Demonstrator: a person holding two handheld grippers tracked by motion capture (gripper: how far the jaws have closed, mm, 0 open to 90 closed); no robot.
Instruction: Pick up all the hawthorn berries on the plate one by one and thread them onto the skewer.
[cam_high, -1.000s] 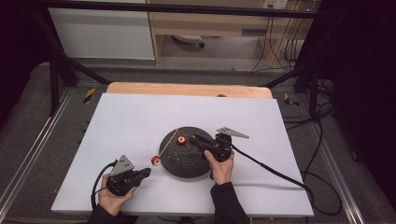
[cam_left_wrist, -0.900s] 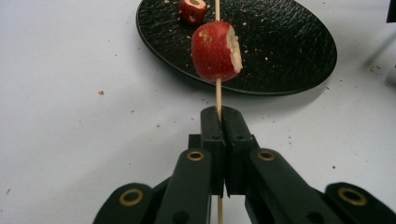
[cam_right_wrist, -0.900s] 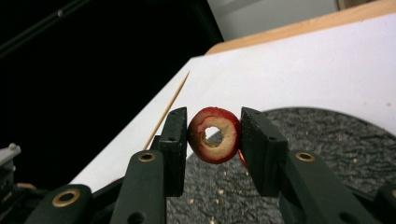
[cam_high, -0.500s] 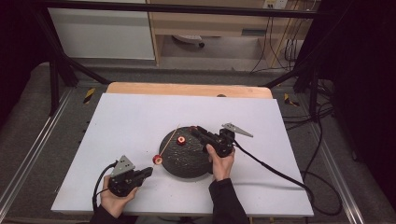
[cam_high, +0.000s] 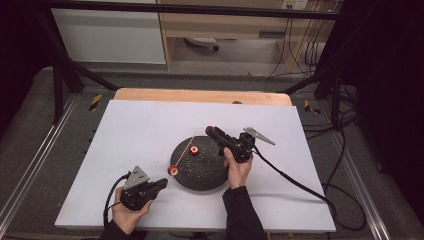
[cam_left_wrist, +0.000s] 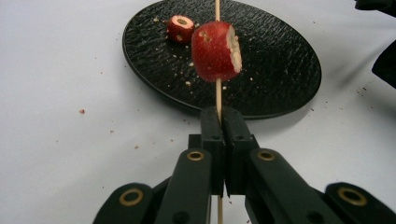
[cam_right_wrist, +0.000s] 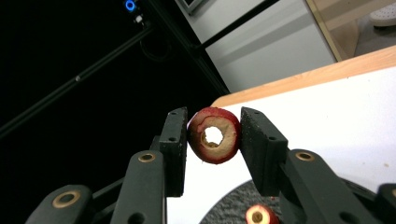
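A black textured plate (cam_high: 202, 172) lies mid-table. My left gripper (cam_high: 162, 182) is low at the plate's near left, shut on a thin wooden skewer (cam_left_wrist: 218, 95) that carries a red fruit chunk (cam_left_wrist: 214, 51), also seen as the skewered chunk (cam_high: 173, 170). The skewer slants up over the plate. Another red piece (cam_high: 194, 150) lies on the plate (cam_left_wrist: 280, 70), the same piece (cam_left_wrist: 180, 28) far from the left jaws. My right gripper (cam_high: 209, 131) is raised over the plate's far edge, shut on a cored red fruit ring (cam_right_wrist: 229, 135), its hole facing the camera.
The white tabletop (cam_high: 125, 130) carries scattered crumbs around the plate. A wooden edge (cam_high: 200, 95) runs along the back. The right gripper's cable (cam_high: 295, 182) trails to the right. A black frame and cabinets stand beyond the table.
My right gripper has risen from the plate and moved toward its far edge with the fruit ring in its jaws. The left gripper and skewer have stayed put.
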